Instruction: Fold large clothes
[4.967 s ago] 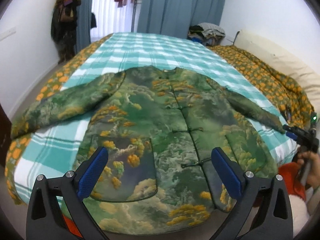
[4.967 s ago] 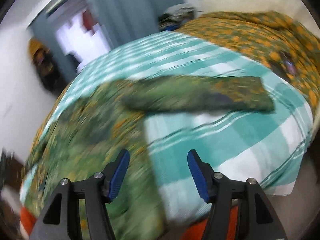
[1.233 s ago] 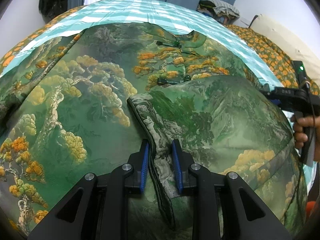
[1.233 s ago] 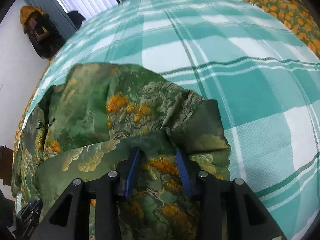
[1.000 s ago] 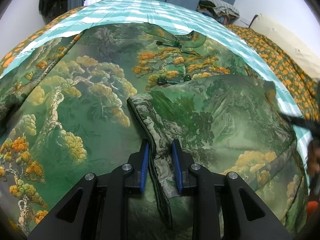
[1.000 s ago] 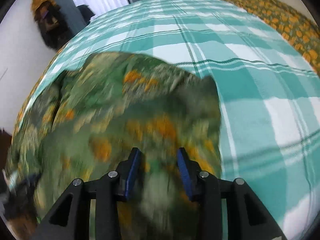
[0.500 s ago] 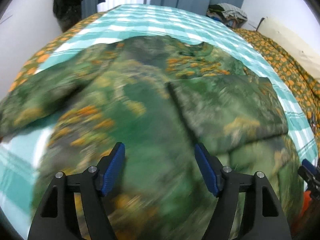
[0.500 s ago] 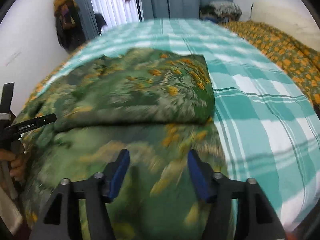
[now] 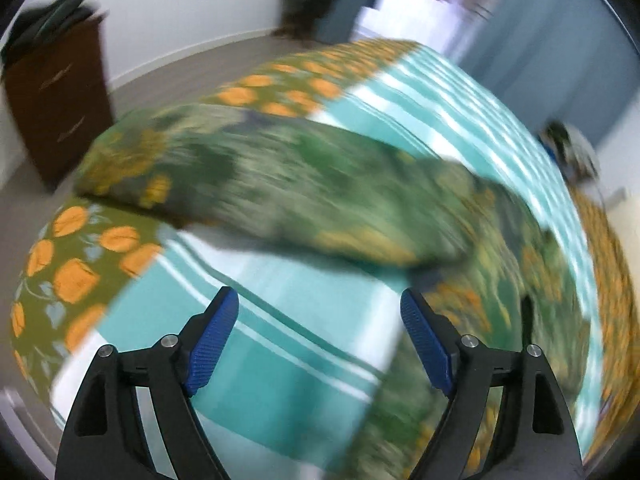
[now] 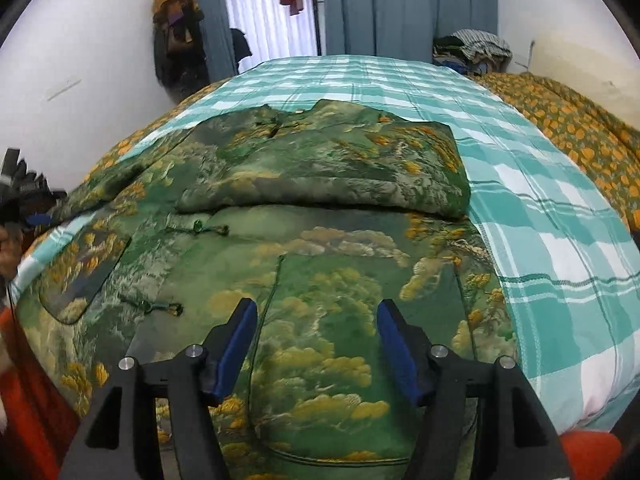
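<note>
**Brocade jacket half folded on the checked bed**

Green, gold-patterned padded fabric of the jacket (image 10: 312,248) is spread over the near end of the bed (image 10: 560,240), one sleeve folded flat across the chest, the other sleeve (image 9: 248,184) stretched toward the bed's left edge. Bare teal check is left along the right edge. Both the left gripper (image 9: 320,332) and the right gripper (image 10: 316,344) are held released, their jaws having just been opening, nothing between them.
</note>
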Demonstrator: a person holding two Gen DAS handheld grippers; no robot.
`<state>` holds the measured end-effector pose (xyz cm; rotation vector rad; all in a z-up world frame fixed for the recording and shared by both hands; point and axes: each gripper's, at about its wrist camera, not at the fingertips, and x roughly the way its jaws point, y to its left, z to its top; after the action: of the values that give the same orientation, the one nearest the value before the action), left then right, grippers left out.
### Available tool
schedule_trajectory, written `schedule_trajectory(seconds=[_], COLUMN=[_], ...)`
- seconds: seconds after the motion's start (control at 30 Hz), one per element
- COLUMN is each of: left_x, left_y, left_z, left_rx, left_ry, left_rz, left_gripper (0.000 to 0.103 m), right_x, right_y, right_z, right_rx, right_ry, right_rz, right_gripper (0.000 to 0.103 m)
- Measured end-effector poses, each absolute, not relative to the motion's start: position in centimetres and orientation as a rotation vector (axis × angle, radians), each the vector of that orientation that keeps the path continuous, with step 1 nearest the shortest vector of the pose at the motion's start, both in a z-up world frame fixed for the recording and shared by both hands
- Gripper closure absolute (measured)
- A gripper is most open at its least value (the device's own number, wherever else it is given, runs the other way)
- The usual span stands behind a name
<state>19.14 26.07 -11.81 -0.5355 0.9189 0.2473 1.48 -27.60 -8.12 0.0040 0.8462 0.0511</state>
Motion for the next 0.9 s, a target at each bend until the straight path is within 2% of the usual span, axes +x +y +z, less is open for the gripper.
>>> schedule_trajectory(seconds=[0.2, 0.37, 0.43, 0.47, 0.5, 0.53, 0.57, 0.73, 0.9], left_x=[20.6, 21.5, 21.6, 21.5, 21.6, 21.7, 21.9, 22.5, 24.3], left_y=[34.1, 37.1, 37.9, 38.2, 38.4, 38.5, 38.5, 35.9, 26.8], left_z=[-15.3, -17.9, -18.1, -18.0, -18.0, -17.9, -17.7, -12.4, -3.5], left_rx=[-0.798, -0.943, -0.977, -0.989, -0.991, -0.984, -0.967, -0.732, -0.355], left_ry=[0.908, 0.857, 0.808, 0.785, 0.777, 0.78, 0.787, 0.757, 0.649], left_rz=[0.42, 0.524, 0.55, 0.551, 0.549, 0.546, 0.541, 0.505, 0.345], left_gripper=[0.019, 0.02, 0.028, 0.044, 0.068, 0.081, 0.089, 0.094, 0.094], right_x=[1.2, 1.6, 1.8, 1.8, 1.9, 2.0, 2.1, 2.5, 2.3], right_y=[-26.8, -26.5, -26.3, -26.3, -26.2, -26.2, -26.1, -26.3, -26.4], right_z=[-8.5, -9.1, -9.5, -9.7, -9.8, -10.0, -10.1, -10.1, -9.9], right_rx=[-0.053, -0.059, -0.068, -0.069, -0.069, -0.069, -0.068, -0.047, -0.027], right_ry=[0.853, 0.876, 0.887, 0.892, 0.897, 0.901, 0.902, 0.892, 0.876], right_rz=[0.042, 0.042, 0.041, 0.042, 0.042, 0.042, 0.041, 0.045, 0.061], right_gripper=[0.039, 0.039, 0.039, 0.039, 0.039, 0.039, 0.039, 0.039, 0.039])
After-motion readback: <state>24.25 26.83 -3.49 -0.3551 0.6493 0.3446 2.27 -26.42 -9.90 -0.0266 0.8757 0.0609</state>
